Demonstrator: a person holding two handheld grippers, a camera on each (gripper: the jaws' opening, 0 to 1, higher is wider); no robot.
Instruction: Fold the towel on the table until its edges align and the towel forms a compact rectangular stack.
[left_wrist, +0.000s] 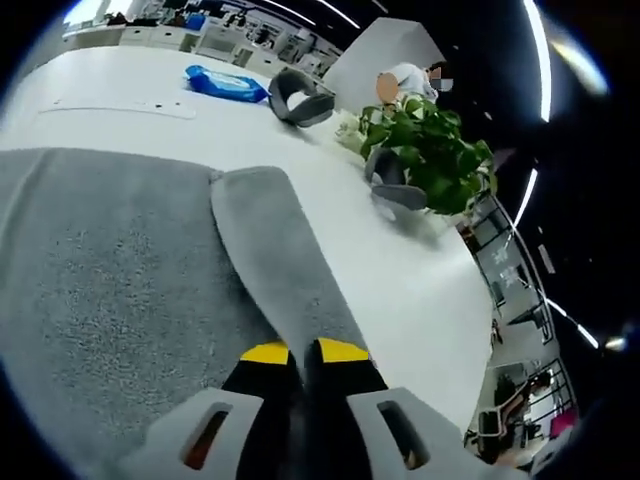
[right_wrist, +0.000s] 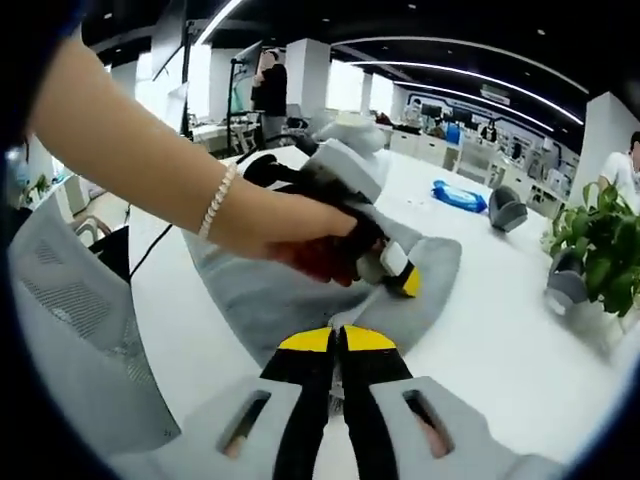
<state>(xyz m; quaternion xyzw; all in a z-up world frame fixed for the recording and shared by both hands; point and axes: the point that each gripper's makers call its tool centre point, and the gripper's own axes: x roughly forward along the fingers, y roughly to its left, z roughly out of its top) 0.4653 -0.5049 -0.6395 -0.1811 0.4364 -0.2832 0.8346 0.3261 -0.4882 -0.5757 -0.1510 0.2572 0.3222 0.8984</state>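
Towel fold clamped in left claw, edge in right claw

The towel lies on the table. In the left gripper view, a folded flap of it lies on top of the towel, running from the left gripper toward the far side. Beyond the towel are a packet and a curved object just right of it. The plant stands right of the towel, near the table's edge. In the right gripper view, the left gripper rests on the towel, behind the right gripper. A chair stands left of the table.
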